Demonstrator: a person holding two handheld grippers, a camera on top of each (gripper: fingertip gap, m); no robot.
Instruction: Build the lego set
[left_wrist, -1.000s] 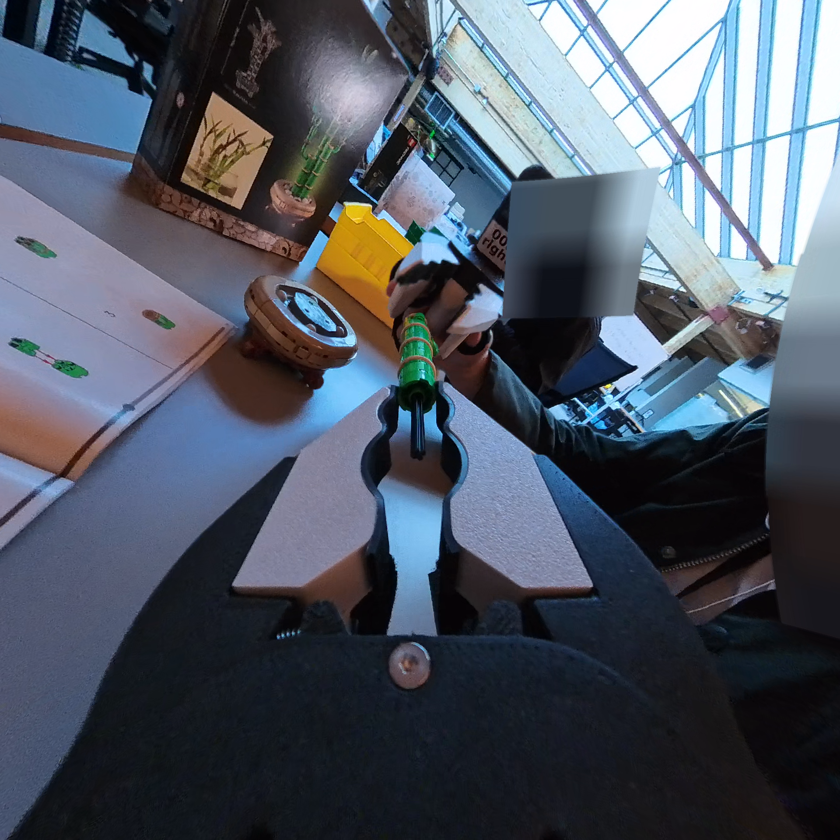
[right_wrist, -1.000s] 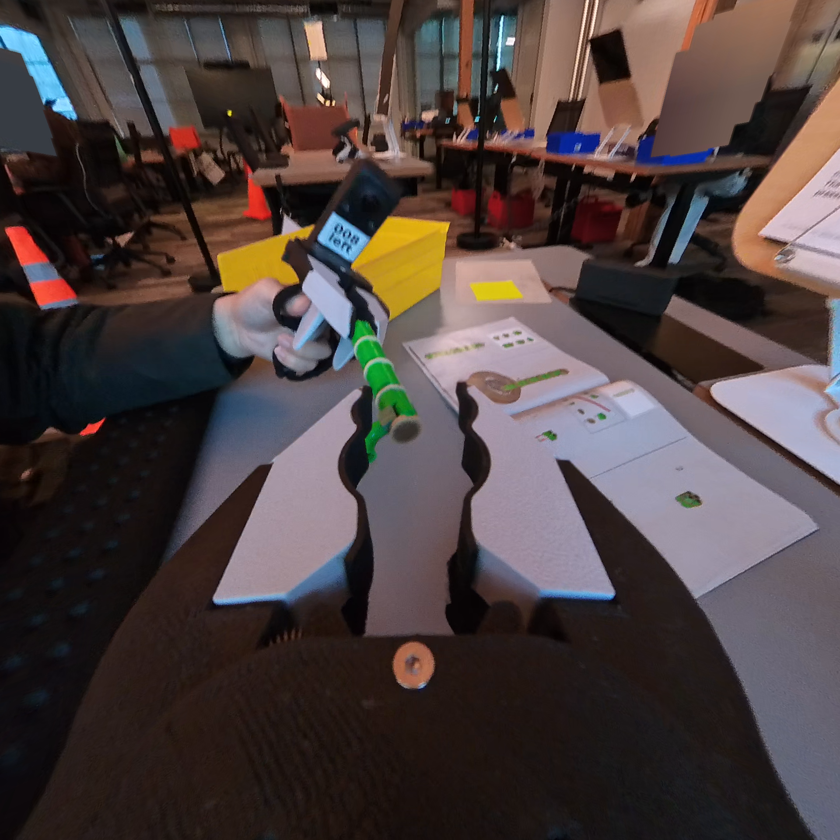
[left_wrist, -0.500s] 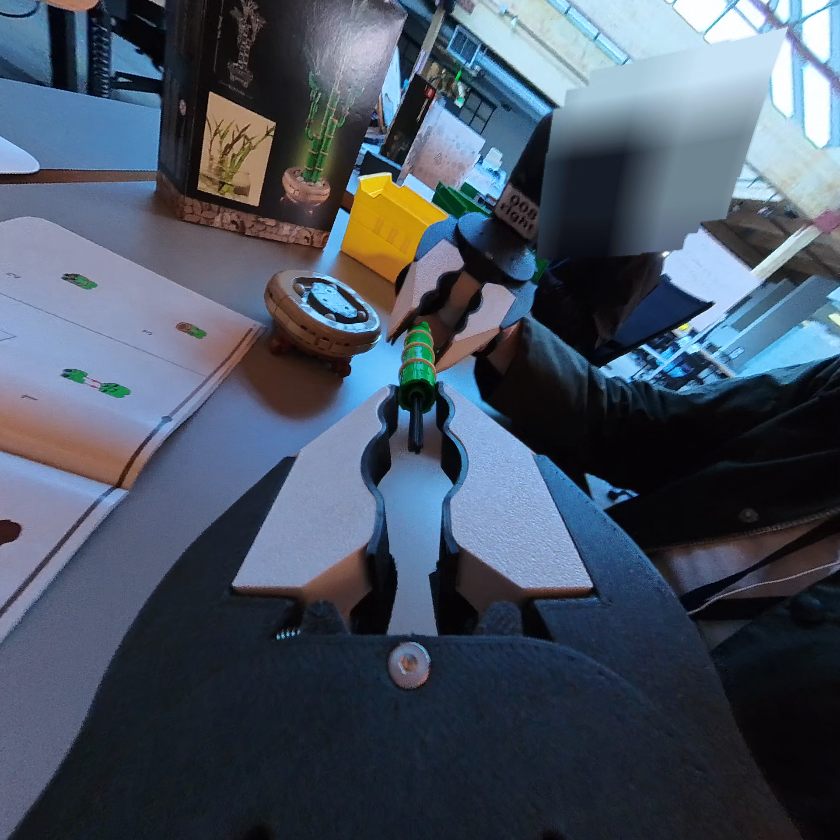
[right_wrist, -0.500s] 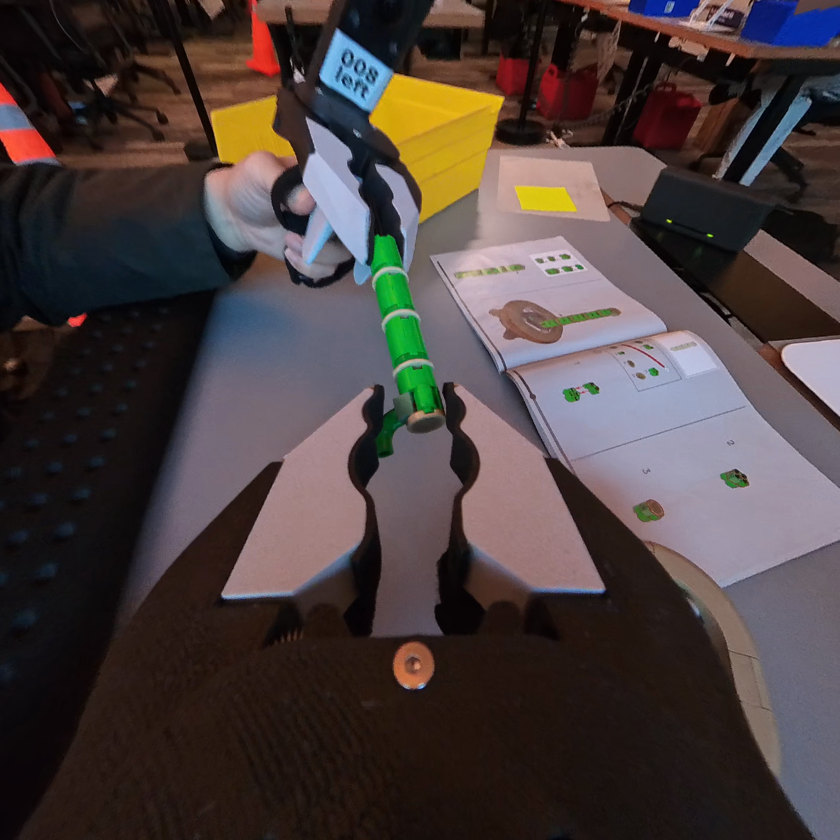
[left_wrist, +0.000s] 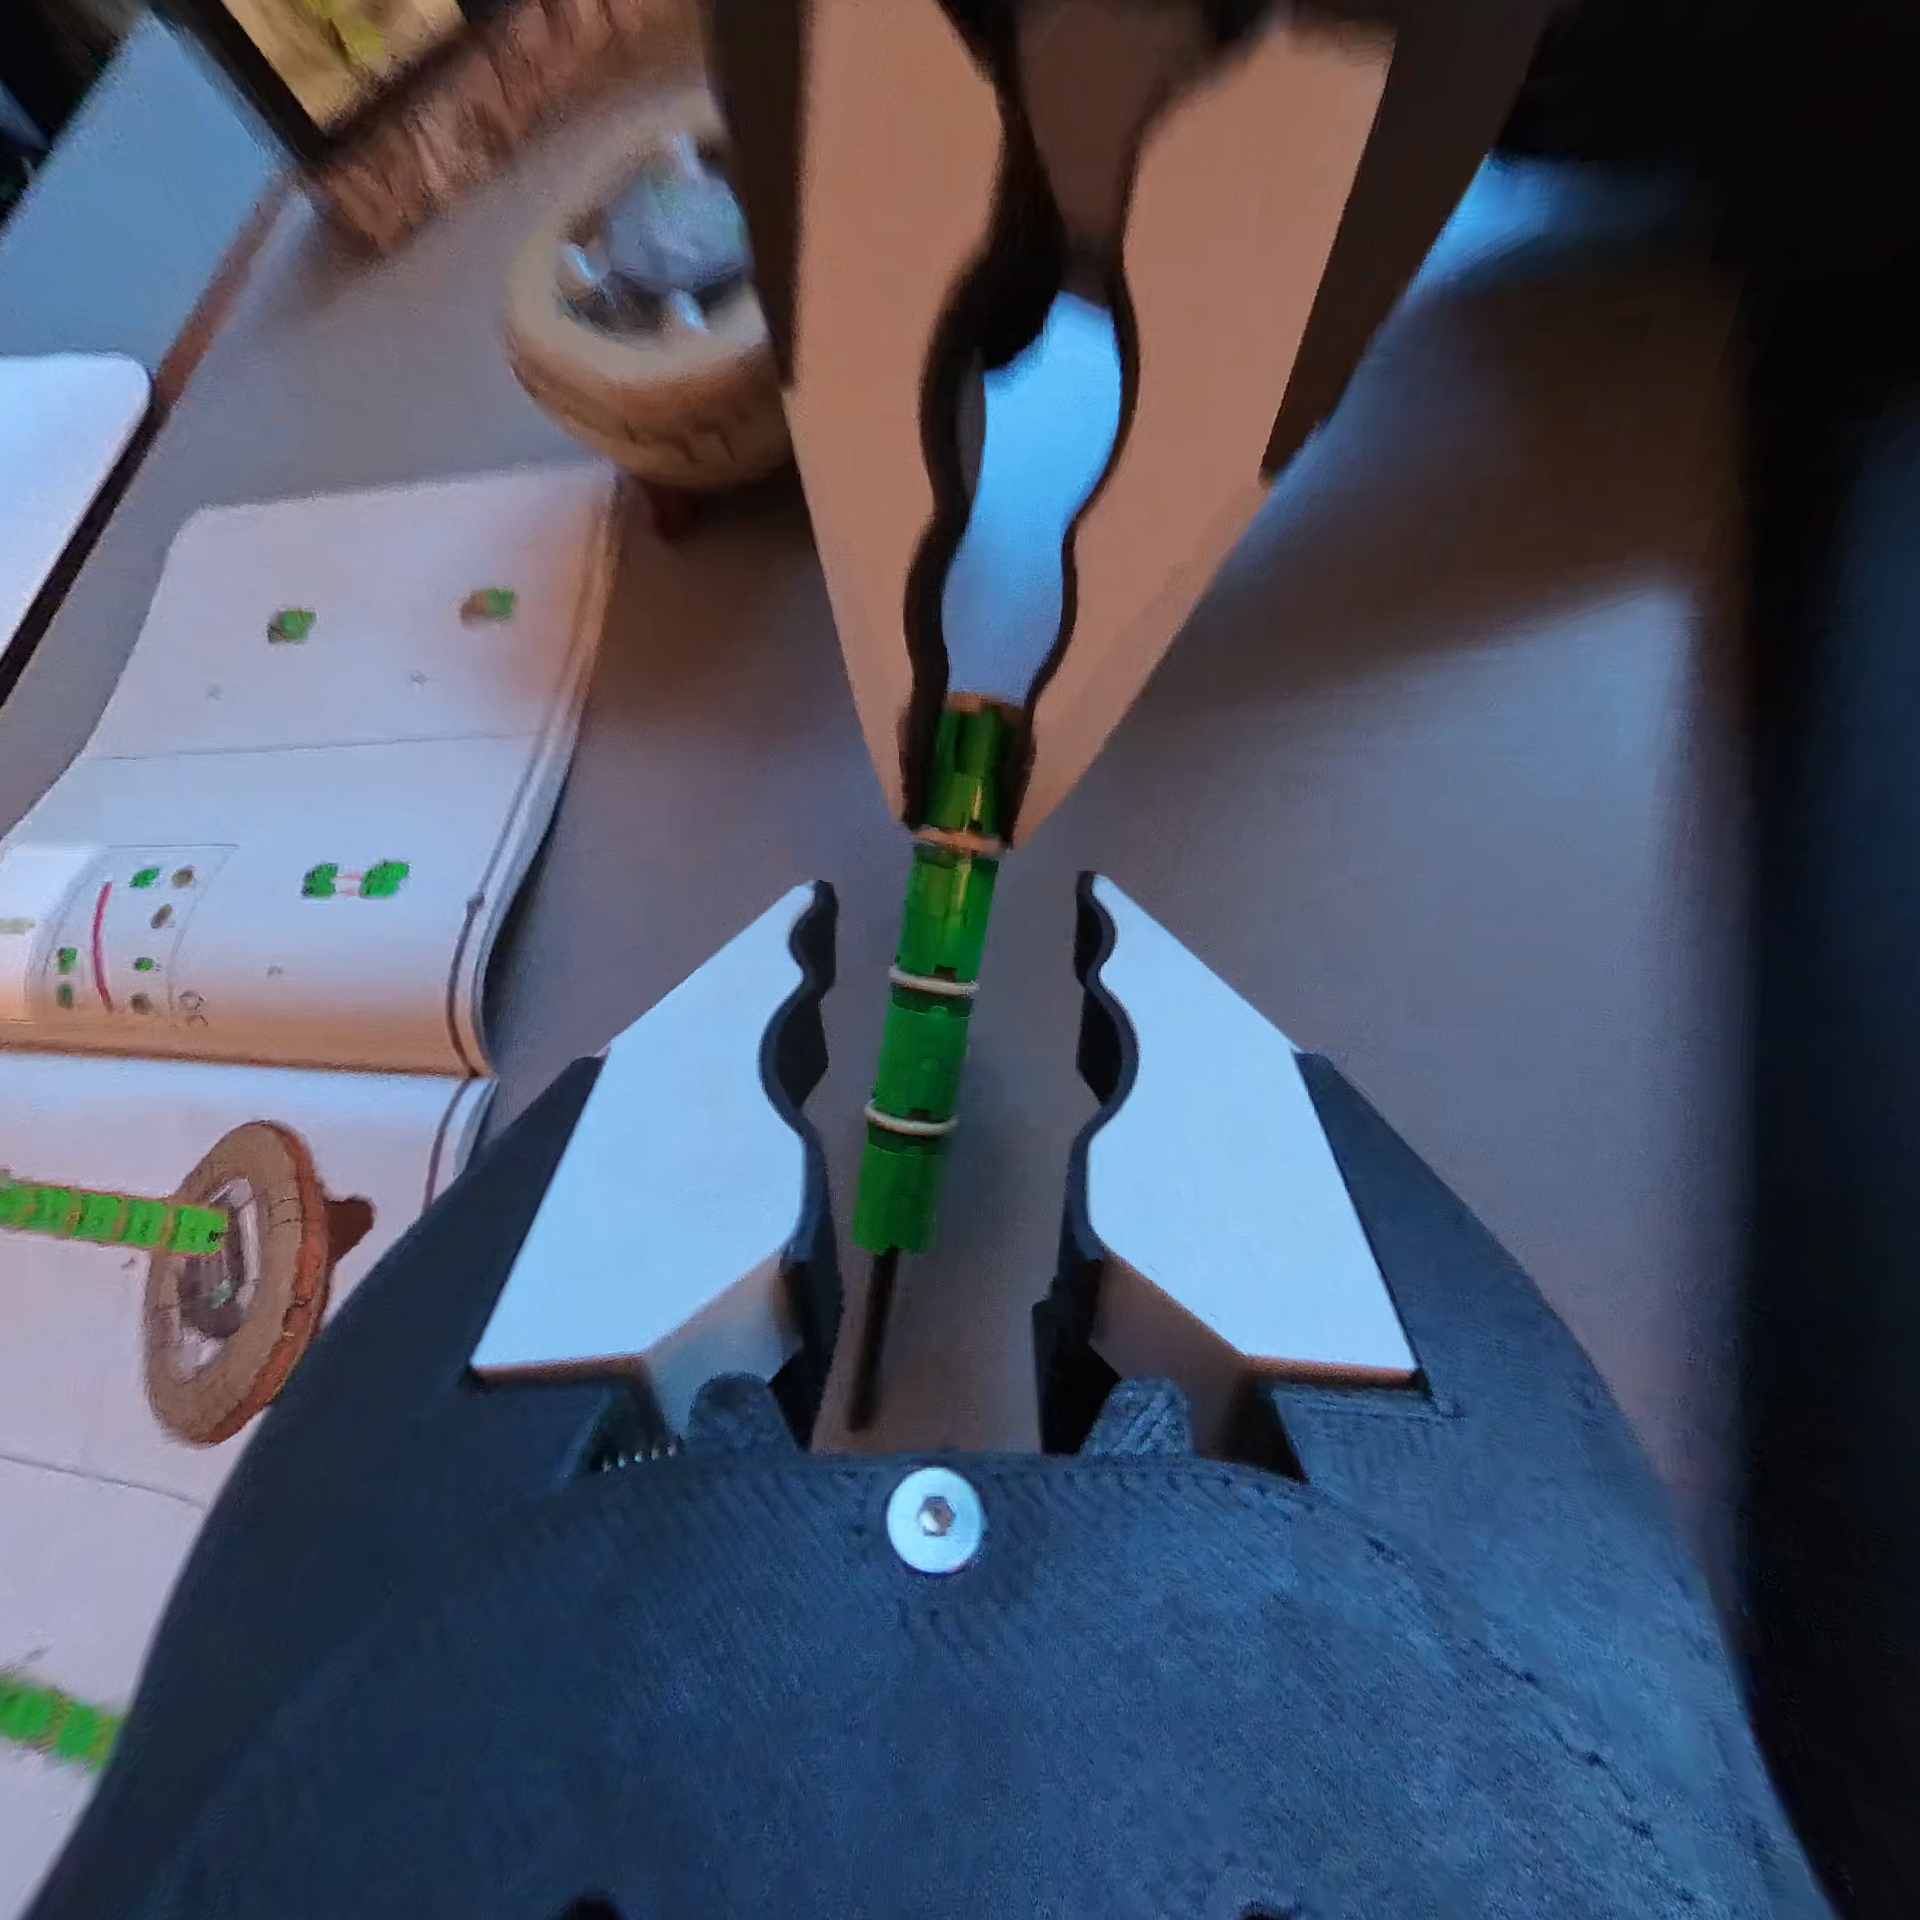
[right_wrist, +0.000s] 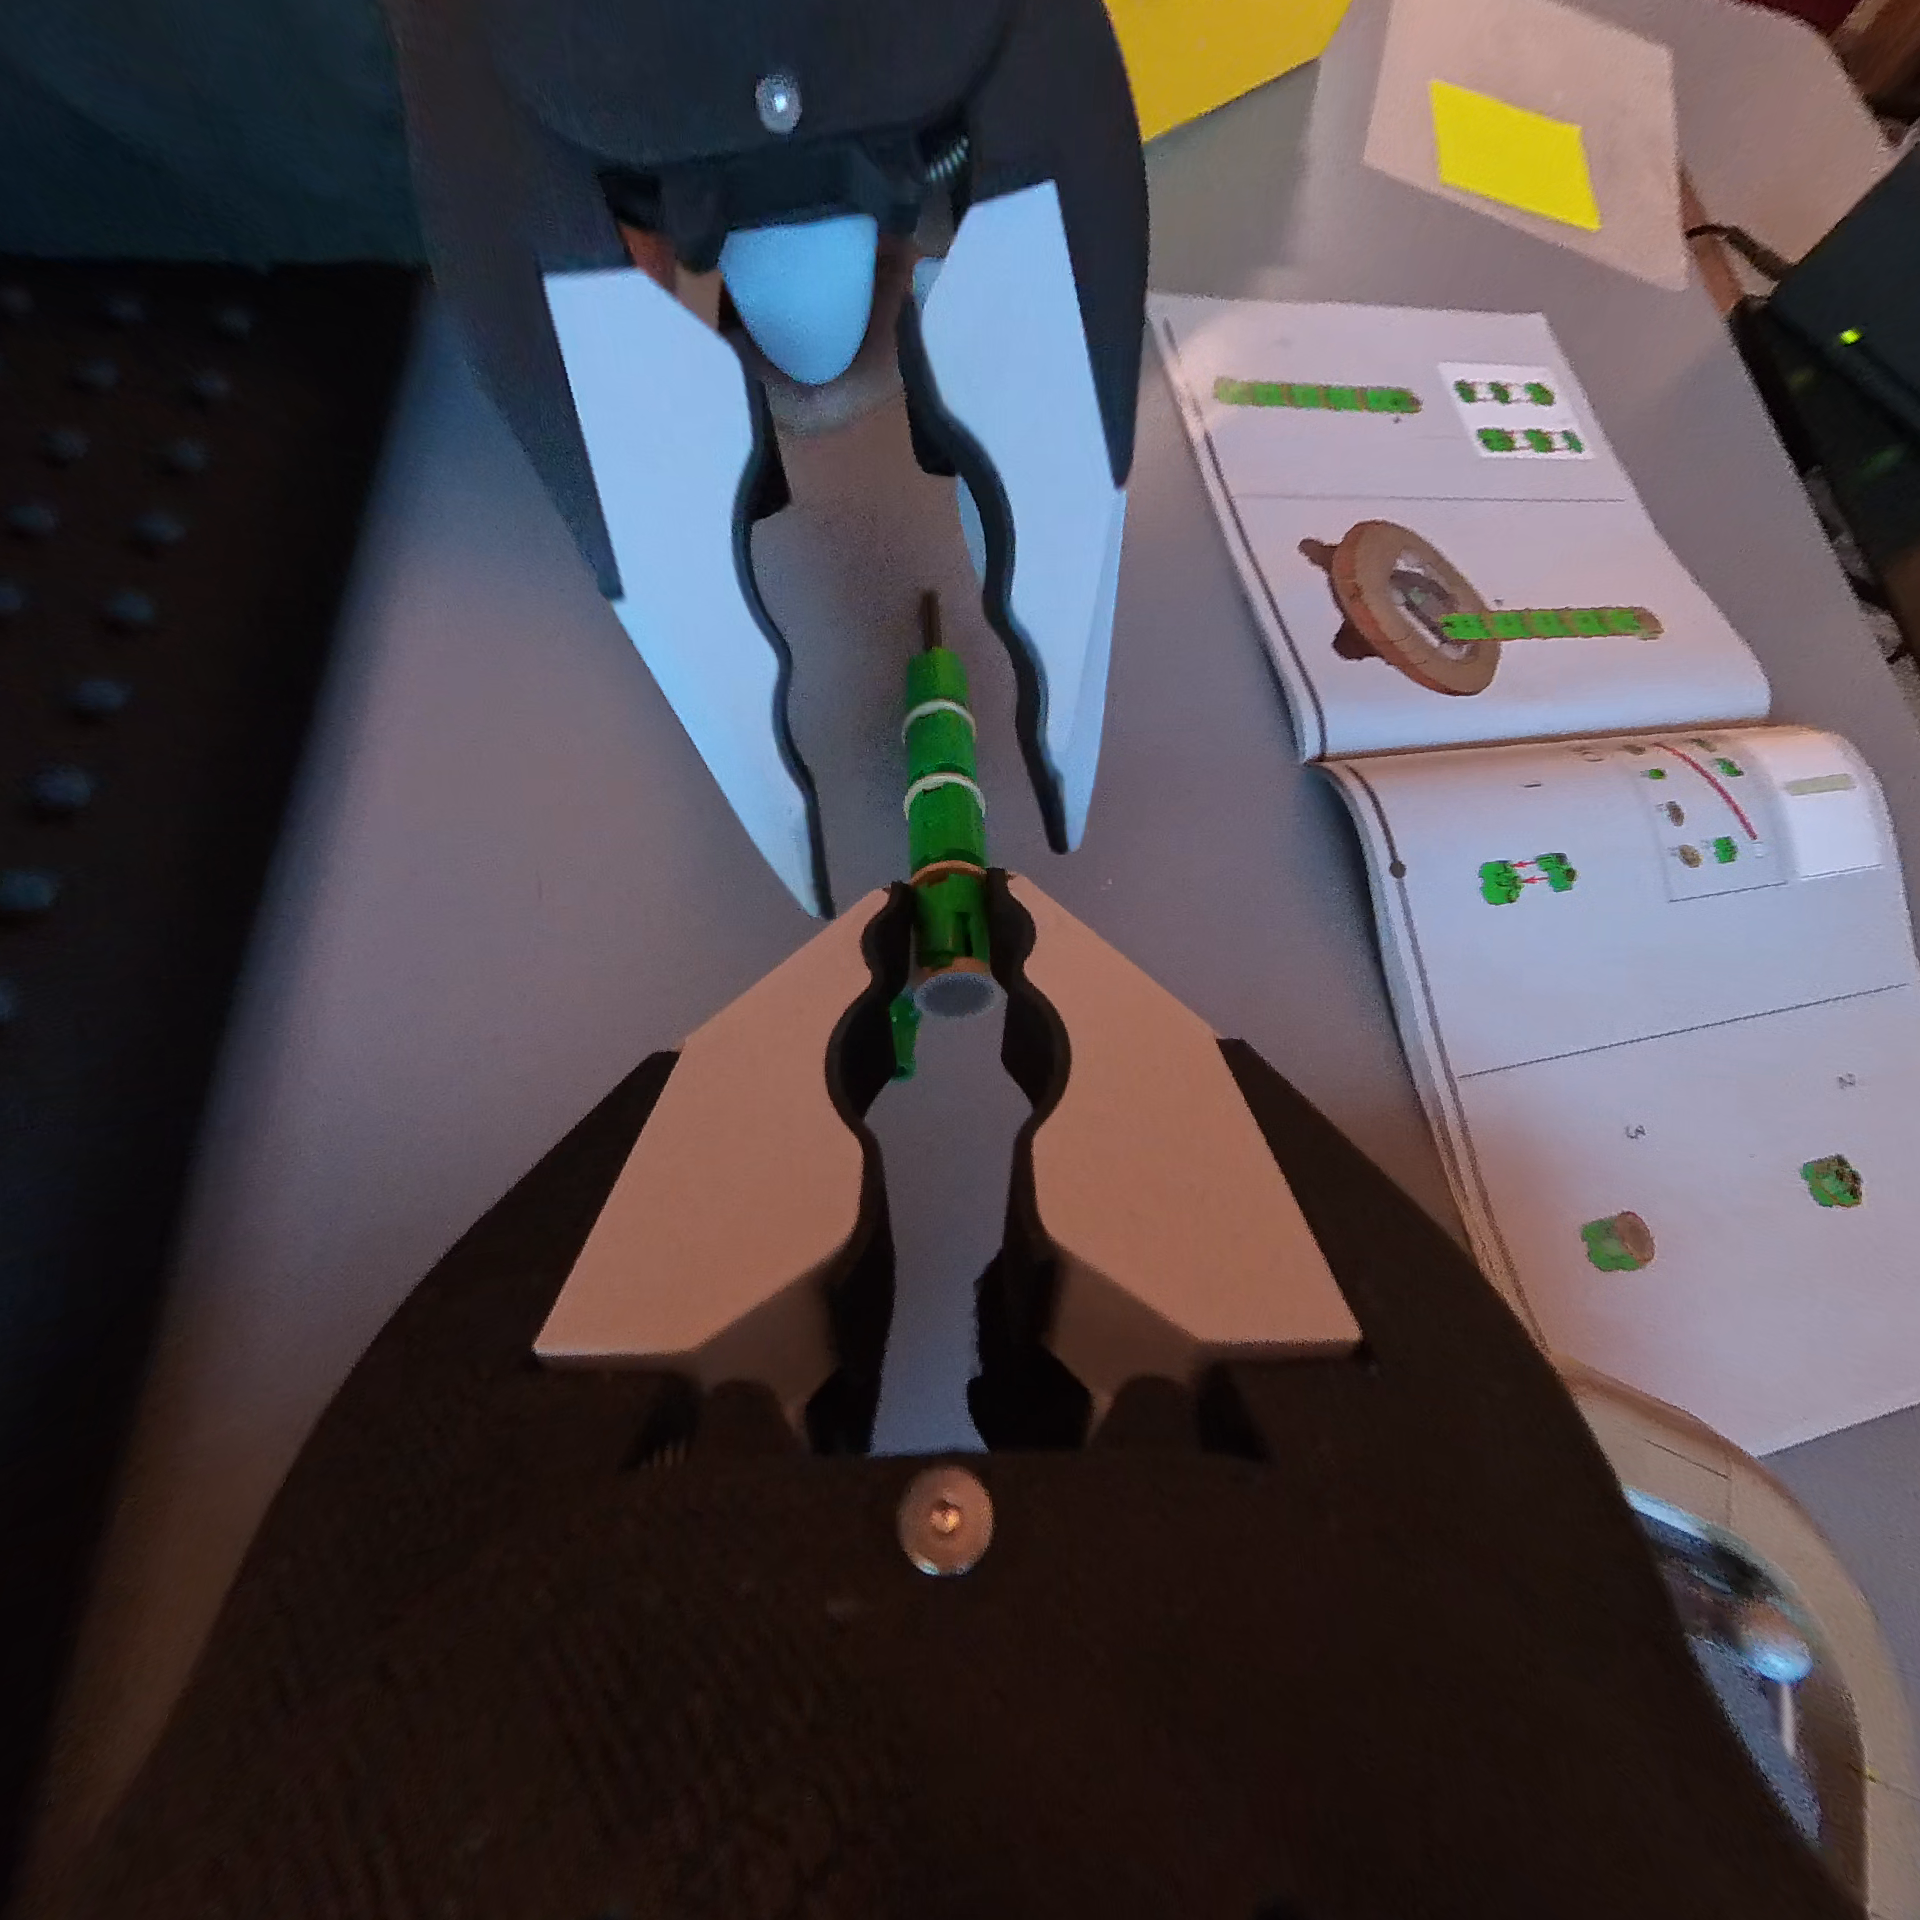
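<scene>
Grey tabletop (right_wrist: 499, 831) runs under everything, and off its edge on one side lies a dark studded floor mat (right_wrist: 114, 582). At the far end sits a yellow bin (right_wrist: 1216, 52); I can't see into it from here. Near it lies a pale sheet with a yellow sticky note (right_wrist: 1512, 156), and a dark box with a small green light (right_wrist: 1839, 353) stands at the table's corner.

An open instruction booklet (right_wrist: 1621, 935) lies flat beside the grippers, its pages showing a round brown base and green segments. The real round tan lego base (left_wrist: 644, 353) stands beyond the booklet, blurred, with the foot of a dark printed box (left_wrist: 416, 135) behind it.

Between the two tools, above the table, hangs the green lego stalk (left_wrist: 925, 1039), ringed with pale bands, a thin dark rod poking from one end. The right gripper (right_wrist: 948, 914) is clenched on the stalk's end segment, fingertips pinching it from both sides. The left gripper (left_wrist: 951, 904) faces it nose to nose with its fingers spread wide; the stalk runs down the gap between them without touching either one.
</scene>
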